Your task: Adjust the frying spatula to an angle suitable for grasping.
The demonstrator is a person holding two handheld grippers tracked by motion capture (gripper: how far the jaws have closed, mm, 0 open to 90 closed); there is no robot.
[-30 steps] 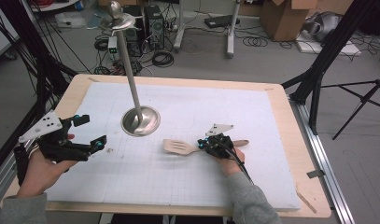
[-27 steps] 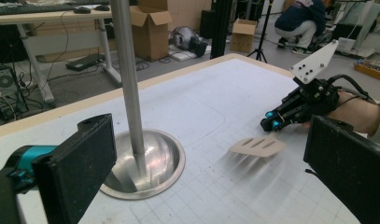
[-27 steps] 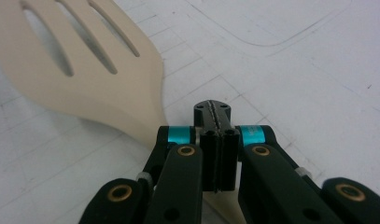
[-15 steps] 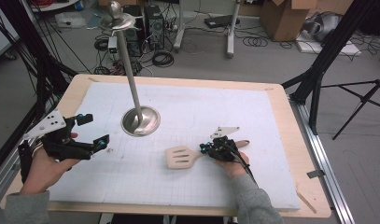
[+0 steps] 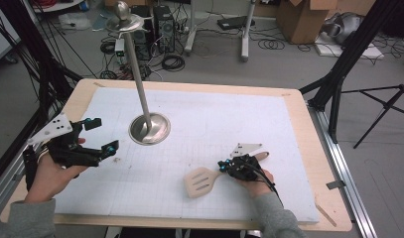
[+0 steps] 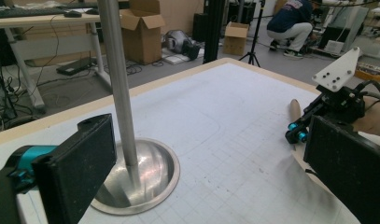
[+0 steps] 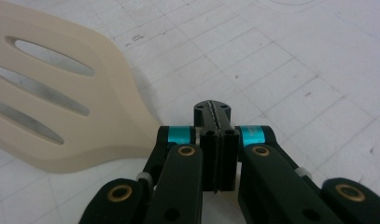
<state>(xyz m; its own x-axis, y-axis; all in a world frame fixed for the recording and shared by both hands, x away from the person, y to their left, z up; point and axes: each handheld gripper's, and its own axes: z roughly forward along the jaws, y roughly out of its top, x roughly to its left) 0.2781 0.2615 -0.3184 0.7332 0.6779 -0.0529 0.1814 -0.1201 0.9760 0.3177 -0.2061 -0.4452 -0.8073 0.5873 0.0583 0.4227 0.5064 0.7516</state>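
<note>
A beige slotted spatula (image 5: 202, 181) lies low over the white mat, its head (image 7: 52, 102) pointing to the front left and its wooden handle end (image 5: 261, 155) sticking out behind my right hand. My right gripper (image 5: 225, 166) sits over the handle's neck, jaws pressed together (image 7: 214, 112); the neck runs under them, so the exact contact is hidden. At the left, my left gripper (image 5: 102, 135) is held above the mat, open and with nothing in it (image 6: 211, 177). It faces a metal stand (image 5: 150, 129) with a round base (image 6: 150, 172) and a tall thin pole.
The white gridded mat (image 5: 229, 119) covers a wooden table (image 5: 308, 124). Black tripod legs (image 5: 338, 79) stand off the right edge. Cables, cardboard boxes (image 6: 143, 28) and a crouching person (image 6: 295, 21) are on the floor beyond the table.
My right gripper came toward the near edge with the spatula, whose head swung down and to the front left. The left gripper barely shifted.
</note>
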